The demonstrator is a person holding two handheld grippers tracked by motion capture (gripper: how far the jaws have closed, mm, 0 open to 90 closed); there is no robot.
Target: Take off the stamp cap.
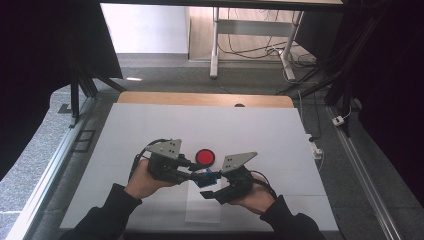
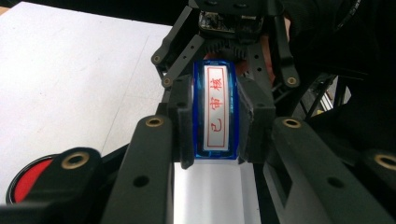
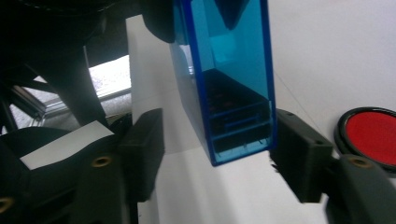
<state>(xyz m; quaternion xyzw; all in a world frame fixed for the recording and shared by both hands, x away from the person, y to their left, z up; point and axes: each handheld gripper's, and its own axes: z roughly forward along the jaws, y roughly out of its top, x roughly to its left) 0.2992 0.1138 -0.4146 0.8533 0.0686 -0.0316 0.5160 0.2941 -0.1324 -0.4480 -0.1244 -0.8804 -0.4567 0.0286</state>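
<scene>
We see the left gripper (image 2: 215,126) pinching a blue stamp (image 2: 216,112) between its jaws, the white label with red characters facing its camera. In the high view the stamp (image 1: 206,178) hangs above the white table (image 1: 150,130), between both grippers. The right gripper (image 3: 217,163) has its jaws spread, one on each side of the stamp's (image 3: 224,79) lower end, the right jaw touching it. A red ink pad (image 1: 205,156) lies just beyond.
</scene>
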